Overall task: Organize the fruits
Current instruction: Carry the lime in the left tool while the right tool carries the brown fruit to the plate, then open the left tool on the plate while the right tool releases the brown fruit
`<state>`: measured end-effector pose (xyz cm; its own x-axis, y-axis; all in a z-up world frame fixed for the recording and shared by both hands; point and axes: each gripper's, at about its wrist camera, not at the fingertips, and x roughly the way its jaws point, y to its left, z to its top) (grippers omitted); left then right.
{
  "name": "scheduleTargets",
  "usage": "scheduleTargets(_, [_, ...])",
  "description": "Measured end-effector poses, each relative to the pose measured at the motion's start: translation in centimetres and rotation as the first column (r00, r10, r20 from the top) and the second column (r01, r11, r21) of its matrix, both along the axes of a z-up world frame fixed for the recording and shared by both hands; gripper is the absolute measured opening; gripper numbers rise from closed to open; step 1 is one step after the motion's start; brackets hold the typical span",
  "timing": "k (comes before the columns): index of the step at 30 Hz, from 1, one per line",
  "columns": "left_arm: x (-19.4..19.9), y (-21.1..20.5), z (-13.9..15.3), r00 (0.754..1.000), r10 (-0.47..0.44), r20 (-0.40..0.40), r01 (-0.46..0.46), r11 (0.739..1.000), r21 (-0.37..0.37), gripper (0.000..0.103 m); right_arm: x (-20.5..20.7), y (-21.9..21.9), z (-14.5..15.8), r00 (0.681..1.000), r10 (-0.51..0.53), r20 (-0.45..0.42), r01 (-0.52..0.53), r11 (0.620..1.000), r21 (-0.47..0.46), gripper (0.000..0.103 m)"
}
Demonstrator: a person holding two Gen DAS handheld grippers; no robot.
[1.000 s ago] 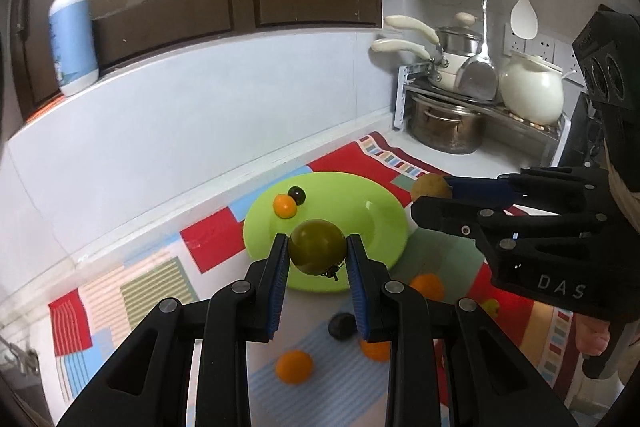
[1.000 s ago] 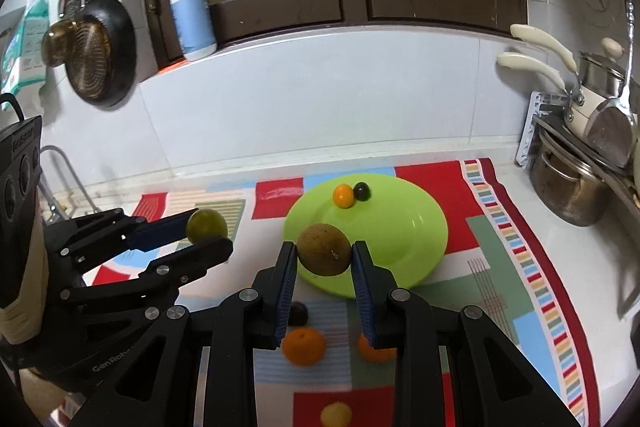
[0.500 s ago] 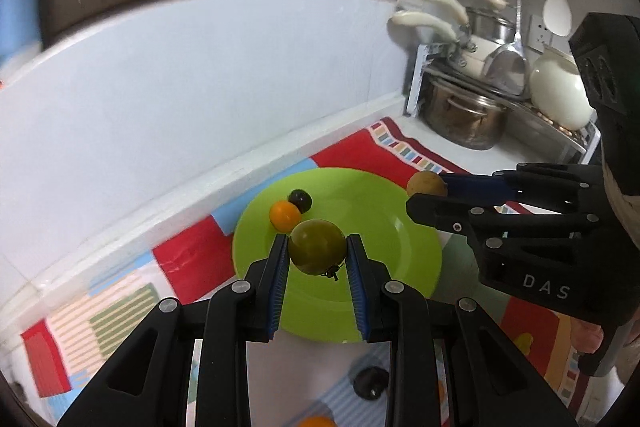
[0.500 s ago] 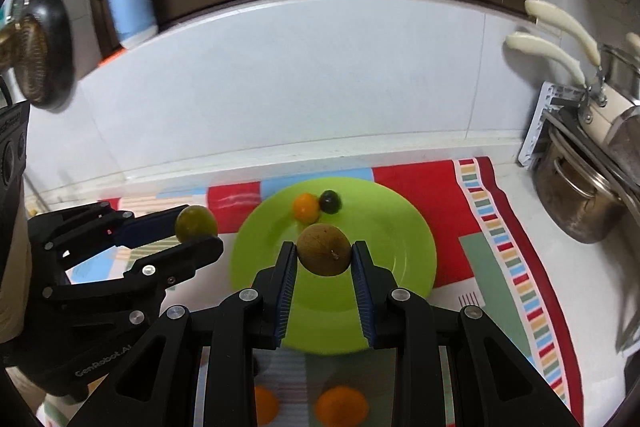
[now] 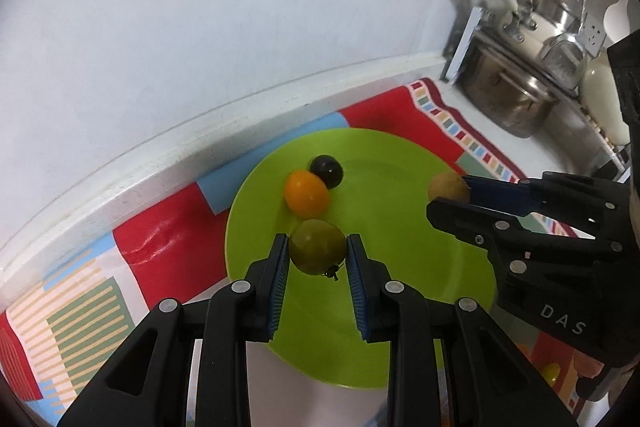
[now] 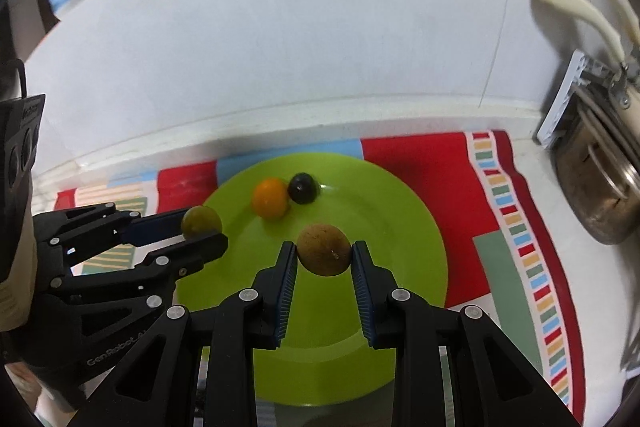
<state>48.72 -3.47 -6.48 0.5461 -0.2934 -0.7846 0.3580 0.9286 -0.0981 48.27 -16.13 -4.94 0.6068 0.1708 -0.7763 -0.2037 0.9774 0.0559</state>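
Both grippers have moved forward over the last second and now hang above the green plate (image 5: 400,347), where before they were back over the patterned mat (image 5: 168,235) with loose fruit beneath them. That loose fruit has dropped out of both views; only the plate and what lies on it fills the frame now.

The left gripper (image 5: 318,253) is clamped on a green tomato (image 5: 317,246), its stem end pointing down, held over the near-left part of the plate. The right gripper (image 6: 325,254) is closed on a brown round fruit (image 6: 324,249), held over the plate's middle. The two carried fruits are apart from each other, the green one to the left.

An orange fruit (image 5: 306,194) and a small dark fruit (image 5: 327,171) touch each other at the far side of the plate. The green tomato sits just near of the orange one in view; whether it is above or level cannot be told.

Judging from this, the carry is over and the release onto the plate comes next, with a low drop needed so neither round fruit rolls off the surface.
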Motion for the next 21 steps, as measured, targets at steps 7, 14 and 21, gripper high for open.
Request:
scheduleTargets(7, [0.4, -0.5, -0.1, 1.000, -0.009, -0.001, 0.009, 1.000, 0.006, 0.034, 0.6, -0.2, -0.7, 1.000, -0.009, -0.017, 0.009, 1.000, -0.004, 0.029])
scheduleTargets(14, [-1.4, -0.1, 1.8, 0.999, 0.015, 0.038, -0.016, 1.000, 0.017, 0.045, -0.9, -0.6, 0.4, 0.999, -0.030, 0.018, 0.030, 1.000, -0.003, 0.037])
scheduleTargets(21, [-5.5, 0.1, 4.9, 0.991, 0.035, 0.131, -0.041, 0.998, 0.044, 0.048, -5.0, -1.3, 3.0, 0.996, -0.031, 0.086, 0.029, 0.999, 0.023, 0.037])
